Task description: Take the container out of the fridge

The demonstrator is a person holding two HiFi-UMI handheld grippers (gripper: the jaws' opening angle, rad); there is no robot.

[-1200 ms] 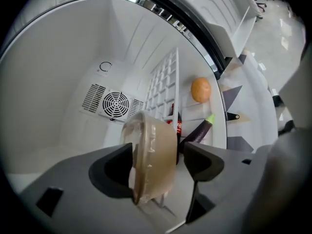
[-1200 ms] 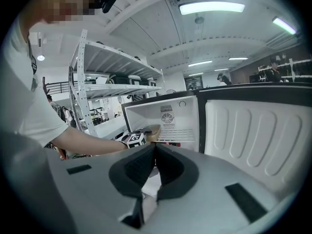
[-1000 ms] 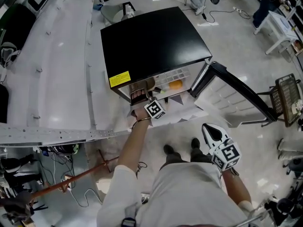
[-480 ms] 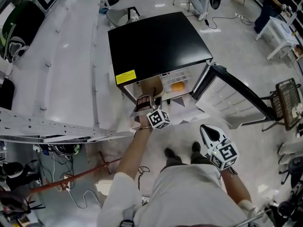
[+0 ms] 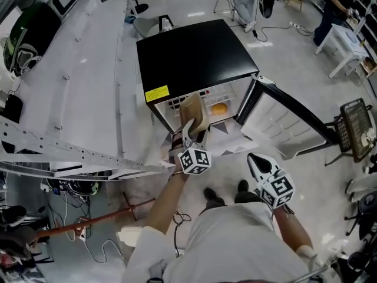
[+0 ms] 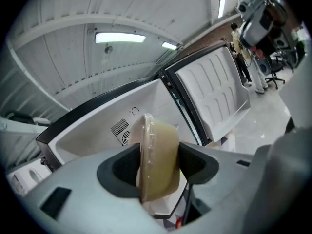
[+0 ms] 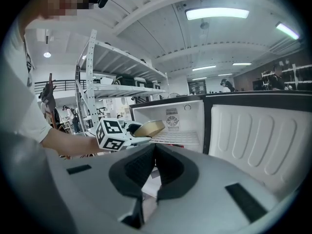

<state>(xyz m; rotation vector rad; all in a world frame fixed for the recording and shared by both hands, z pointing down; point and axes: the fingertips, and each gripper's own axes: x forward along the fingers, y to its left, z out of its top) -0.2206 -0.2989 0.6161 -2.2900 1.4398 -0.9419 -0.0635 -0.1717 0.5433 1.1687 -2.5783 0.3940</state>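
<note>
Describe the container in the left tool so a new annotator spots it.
Find the black-topped mini fridge with its door open. At its opening, the left tool, its jaws having just closed further, clamps a tan, clear-lidded container tipped on edge. Unlike the orange item inside, it's held.

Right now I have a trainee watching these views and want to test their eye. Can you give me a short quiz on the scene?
1. True or false: the fridge door is shut.
2. What sits between the jaws of the left claw? A) a bottle B) a tan container C) nothing
3. Fill in: the right claw has its jaws ___, with nothing in them.
Key: 1 false, it stands open. 2 B; the jaws have just been closing and clamp it. 3 shut.
</note>
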